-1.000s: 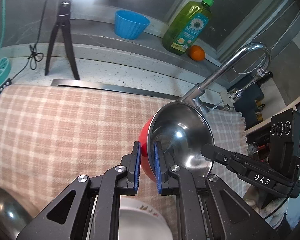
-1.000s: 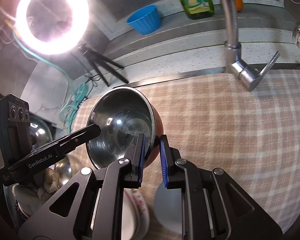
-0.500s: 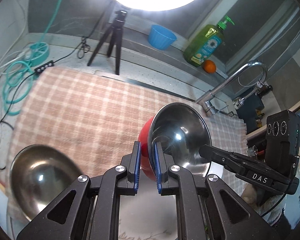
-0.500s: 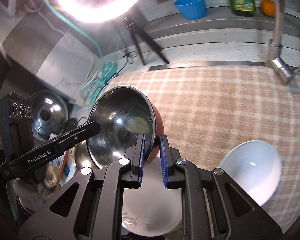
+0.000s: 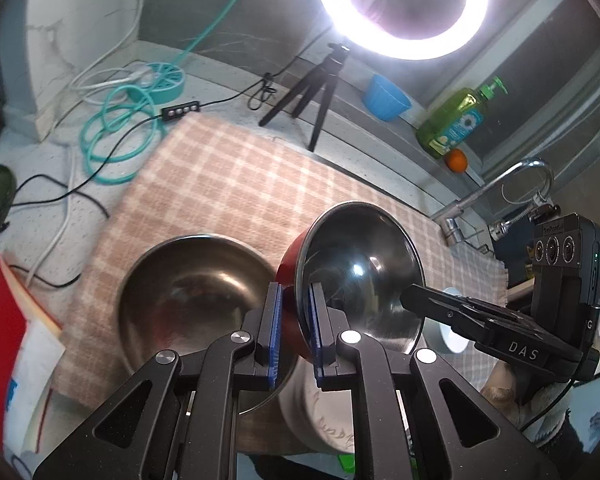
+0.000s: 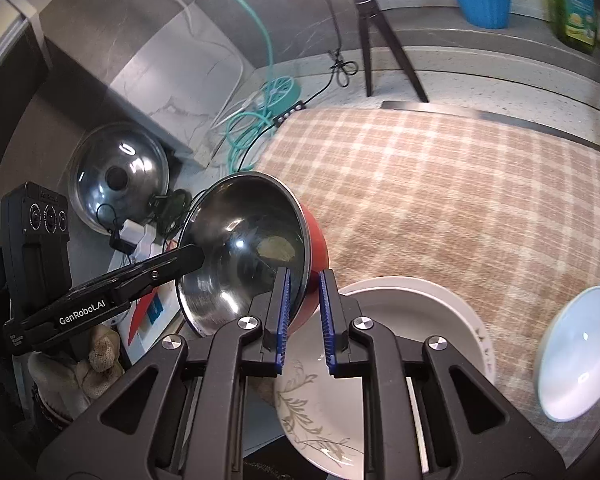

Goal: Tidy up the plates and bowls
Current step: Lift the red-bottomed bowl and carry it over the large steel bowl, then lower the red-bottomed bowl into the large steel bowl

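A red bowl with a steel inside (image 5: pixel 360 272) is held in the air between both grippers. My left gripper (image 5: pixel 294 300) is shut on its near rim. My right gripper (image 6: pixel 303 284) is shut on the opposite rim of the same bowl (image 6: pixel 244 256). Below it in the left wrist view lies a large steel bowl (image 5: pixel 188 292) on the checked cloth (image 5: pixel 228 184). In the right wrist view white plates with a leaf pattern (image 6: pixel 400 320) lie under the gripper, and a pale blue bowl (image 6: pixel 576 352) sits at the right.
A ring light on a black tripod (image 5: pixel 316 96), a blue cup (image 5: pixel 386 98), a green soap bottle (image 5: pixel 454 124) and an orange (image 5: pixel 457 159) stand at the back. A tap (image 5: pixel 496 192) is at right. Teal cable (image 5: pixel 116 128) and a pot lid (image 6: pixel 118 176) lie left.
Both grippers have carried the red bowl up and to the left. The large steel bowl has come in under it and the plates and the pale blue bowl now show fully.
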The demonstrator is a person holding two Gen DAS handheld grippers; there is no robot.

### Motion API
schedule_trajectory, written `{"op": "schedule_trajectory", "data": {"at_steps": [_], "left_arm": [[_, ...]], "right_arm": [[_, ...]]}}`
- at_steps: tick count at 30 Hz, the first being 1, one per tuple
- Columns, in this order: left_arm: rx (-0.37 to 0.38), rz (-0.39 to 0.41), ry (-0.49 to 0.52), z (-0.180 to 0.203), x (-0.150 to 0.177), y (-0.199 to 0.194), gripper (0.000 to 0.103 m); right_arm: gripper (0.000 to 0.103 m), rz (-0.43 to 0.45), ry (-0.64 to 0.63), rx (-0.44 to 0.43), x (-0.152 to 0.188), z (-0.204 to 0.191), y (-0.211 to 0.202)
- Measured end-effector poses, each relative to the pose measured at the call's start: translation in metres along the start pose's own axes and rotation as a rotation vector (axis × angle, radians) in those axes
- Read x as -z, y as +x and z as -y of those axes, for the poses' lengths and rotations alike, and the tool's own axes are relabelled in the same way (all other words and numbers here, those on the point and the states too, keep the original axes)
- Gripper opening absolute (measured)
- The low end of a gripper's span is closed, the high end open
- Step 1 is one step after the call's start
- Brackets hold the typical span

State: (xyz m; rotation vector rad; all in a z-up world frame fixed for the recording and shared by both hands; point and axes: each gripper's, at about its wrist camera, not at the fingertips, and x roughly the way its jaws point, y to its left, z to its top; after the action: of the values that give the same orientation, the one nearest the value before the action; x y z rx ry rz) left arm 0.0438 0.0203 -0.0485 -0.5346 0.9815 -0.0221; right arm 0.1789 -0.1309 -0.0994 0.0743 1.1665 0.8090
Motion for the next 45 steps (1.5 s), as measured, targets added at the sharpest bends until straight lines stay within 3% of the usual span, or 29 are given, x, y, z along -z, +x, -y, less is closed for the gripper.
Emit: {"op": "schedule_trajectory", "data": {"at_steps": [8, 18, 45], "left_arm": [[-0.04, 0.007, -0.054, -0.032, 0.009, -0.011, 0.011], [-0.095, -0.038, -0.093, -0.063, 0.021, 0.0, 0.011], [-0.164, -0.092, -0.087, -0.079, 0.027, 0.016, 0.011]], "right_arm": [[0.015, -0.052, -0.058, -0.008, -0.003, -0.029, 0.031], [0.015, -0.133, -0.122, 0.027, -0.001, -0.047, 0.075], [0.015, -0.203, -0.217, 0.124, -0.002, -0.061, 0.115]]}}
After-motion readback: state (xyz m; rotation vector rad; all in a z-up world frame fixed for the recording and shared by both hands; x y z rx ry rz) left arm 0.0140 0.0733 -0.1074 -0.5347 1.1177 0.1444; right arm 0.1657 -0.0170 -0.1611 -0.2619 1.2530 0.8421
